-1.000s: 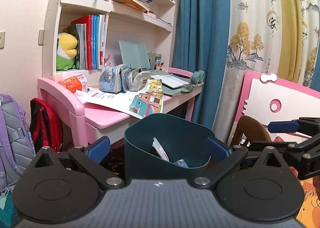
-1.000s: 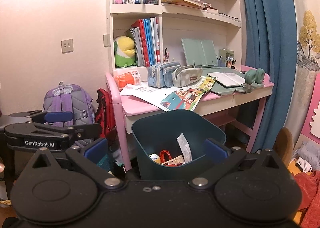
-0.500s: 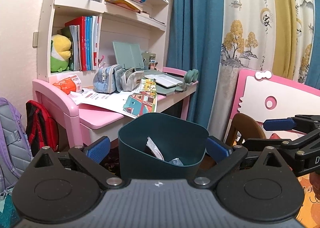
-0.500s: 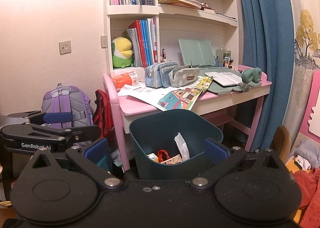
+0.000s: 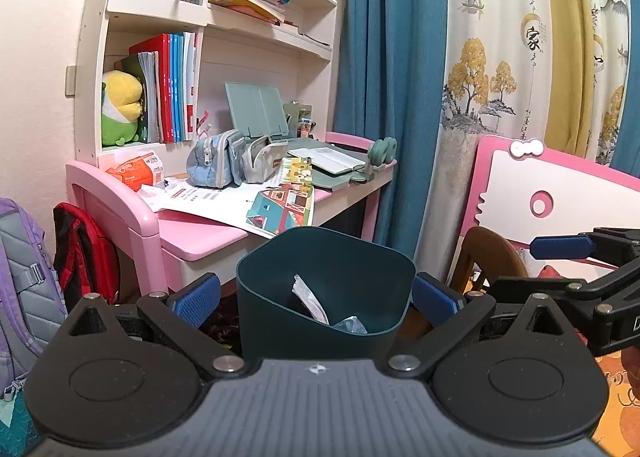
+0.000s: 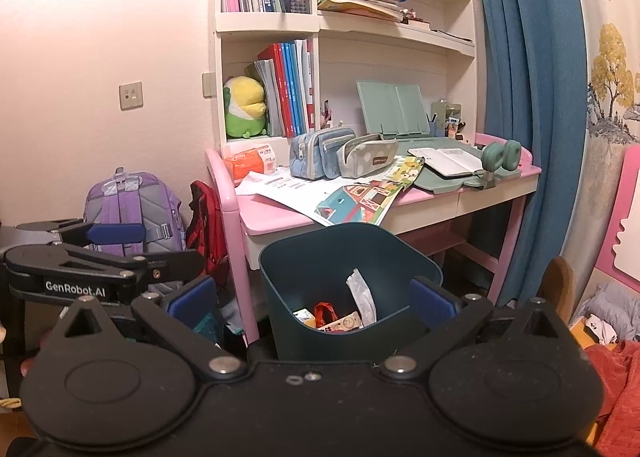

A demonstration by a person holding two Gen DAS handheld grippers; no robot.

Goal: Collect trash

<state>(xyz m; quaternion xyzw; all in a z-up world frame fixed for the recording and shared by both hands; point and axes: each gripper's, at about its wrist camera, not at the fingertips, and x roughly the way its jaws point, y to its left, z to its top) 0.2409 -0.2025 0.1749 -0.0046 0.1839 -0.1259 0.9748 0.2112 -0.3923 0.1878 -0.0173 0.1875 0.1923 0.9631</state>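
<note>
1. Two grippers face a pink desk (image 6: 276, 223) under a white bookshelf (image 6: 268, 23), with blue curtains (image 5: 394, 69) to the right of it.
2. In front of the desk stands a dark teal bin (image 6: 304, 257), its open mouth framed between the fingers in both wrist views.
3. Both tools are spread wide and carry nothing: the left gripper (image 5: 316, 297) and the right gripper (image 6: 312, 299) each show blue pads well apart, either side of the bin.
4. Inside the bin lie a white wrapper (image 6: 362, 297), leaning upright against the far wall, and smaller coloured scraps (image 6: 332, 319) at the bottom.
5. Loose candidates for collecting sit on the desk top, beyond and above the bin: an orange tissue pack (image 6: 250, 161), crumpled white paper (image 6: 256, 179) just beside it, and a spread of printed sheets (image 6: 352, 197) whose long axis runs left to right, overhanging the front edge.
6. Judging by the views, the crumpled paper lies up and left of both grippers; the left one, seen at the left edge of the right wrist view, looks nearer that corner, so it seems the likelier to reach.
</note>
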